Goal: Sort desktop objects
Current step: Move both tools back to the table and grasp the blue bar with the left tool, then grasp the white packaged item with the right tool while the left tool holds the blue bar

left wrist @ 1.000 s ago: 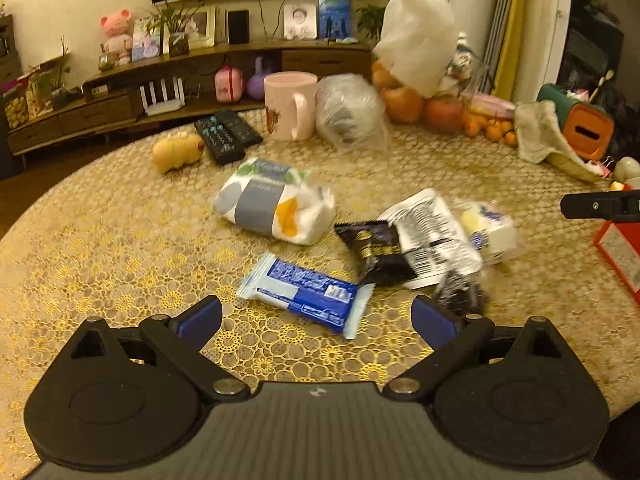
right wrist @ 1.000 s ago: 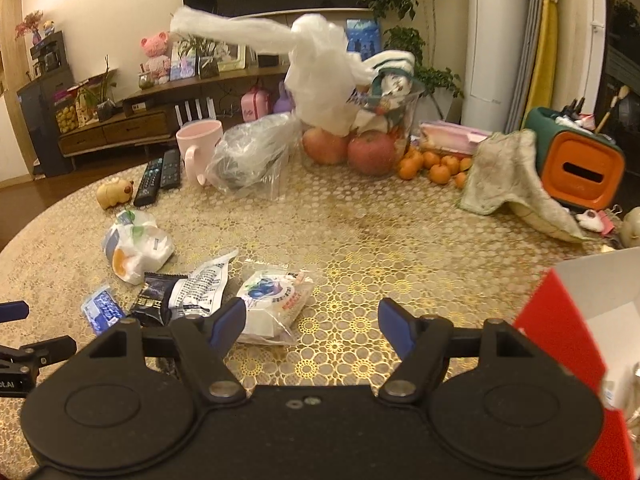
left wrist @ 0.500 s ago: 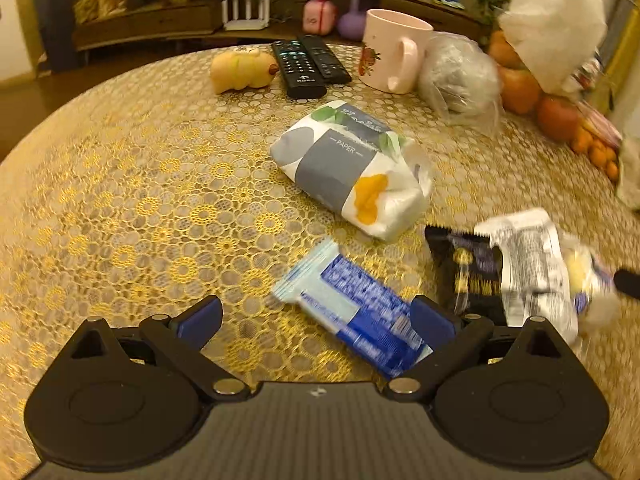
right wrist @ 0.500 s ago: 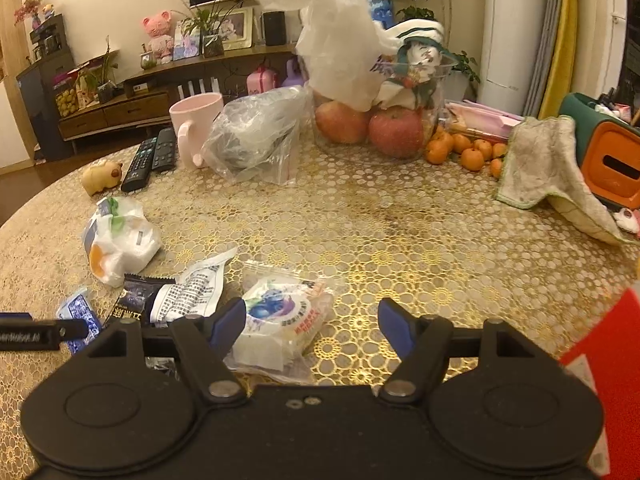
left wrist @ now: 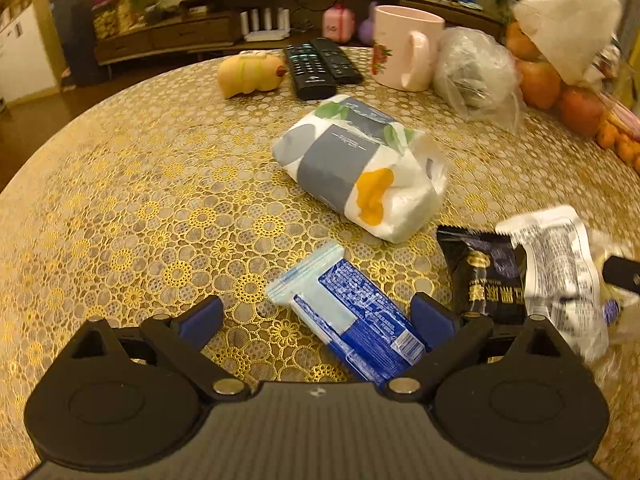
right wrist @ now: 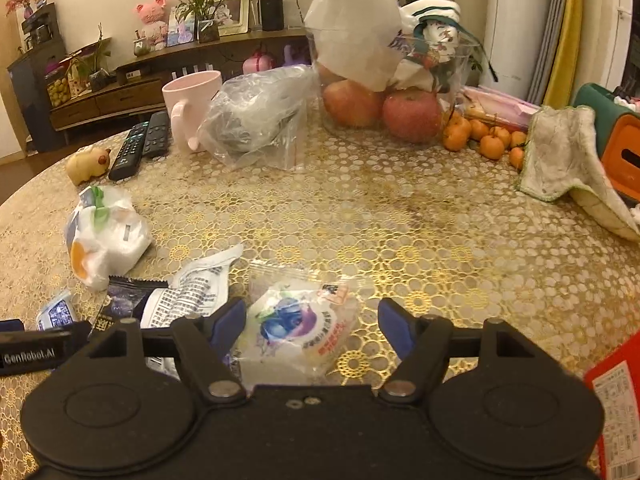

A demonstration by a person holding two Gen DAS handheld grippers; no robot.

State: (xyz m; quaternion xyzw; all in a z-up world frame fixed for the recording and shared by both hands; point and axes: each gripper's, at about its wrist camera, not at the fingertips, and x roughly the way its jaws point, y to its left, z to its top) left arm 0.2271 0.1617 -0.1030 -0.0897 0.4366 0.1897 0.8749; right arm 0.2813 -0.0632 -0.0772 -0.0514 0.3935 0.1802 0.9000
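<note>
My left gripper [left wrist: 316, 316] is open, its fingers on either side of a blue snack packet [left wrist: 352, 320] lying flat on the gold lace tablecloth. A black snack packet [left wrist: 486, 280] and a white printed wrapper [left wrist: 560, 264] lie to its right. My right gripper [right wrist: 312, 320] is open over a clear packet with a blue-purple label [right wrist: 296, 324]. The left gripper's finger [right wrist: 36, 344] shows at the left edge of the right wrist view.
A tissue pack [left wrist: 360, 164] lies beyond the blue packet. Further back are two remotes [left wrist: 316, 66], a pink mug [left wrist: 404, 52], a yellow toy [left wrist: 250, 74] and a plastic bag [left wrist: 476, 72]. A fruit bowl [right wrist: 384, 108], oranges [right wrist: 484, 140], a cloth [right wrist: 564, 156] and a red box [right wrist: 616, 400] are on the right.
Both grippers have moved forward and down. The blue packet now lies between the left fingers, and the blue-label packet between the right fingers. Both stay open.
</note>
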